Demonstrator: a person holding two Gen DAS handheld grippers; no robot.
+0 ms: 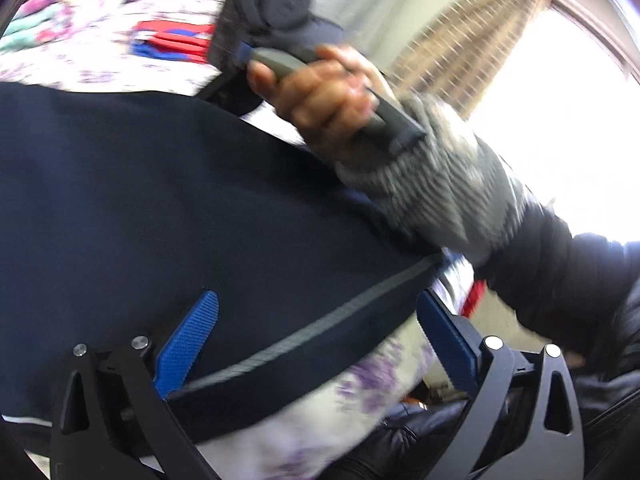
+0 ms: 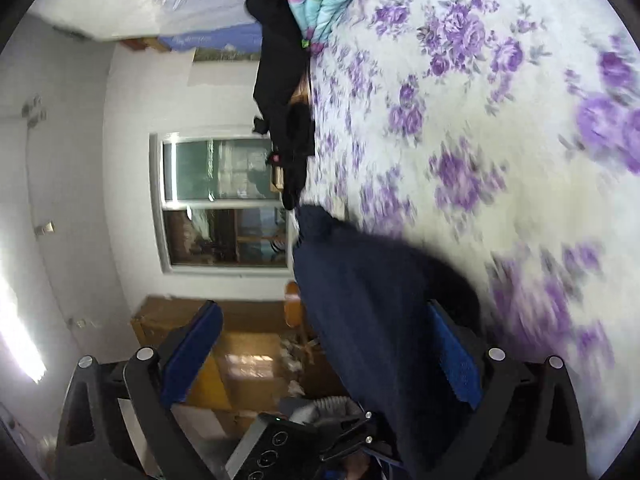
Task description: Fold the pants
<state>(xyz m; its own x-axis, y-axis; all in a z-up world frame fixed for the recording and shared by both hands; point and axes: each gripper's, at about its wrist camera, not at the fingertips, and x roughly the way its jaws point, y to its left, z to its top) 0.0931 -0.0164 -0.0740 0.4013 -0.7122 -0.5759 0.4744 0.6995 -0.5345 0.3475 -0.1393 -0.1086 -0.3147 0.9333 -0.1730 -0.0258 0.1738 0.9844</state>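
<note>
Left wrist view: pants (image 1: 160,200) lie on the bed (image 1: 360,392), directly ahead of the wide-open, empty left hand-held gripper (image 1: 316,340); right hand-held gripper (image 2: 328,344), also open, straddles their edge

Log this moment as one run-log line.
step: fold pants | pants: on floral bedsheet | left tool: open, astride pants edge | right tool: open, pants between fingers
</note>
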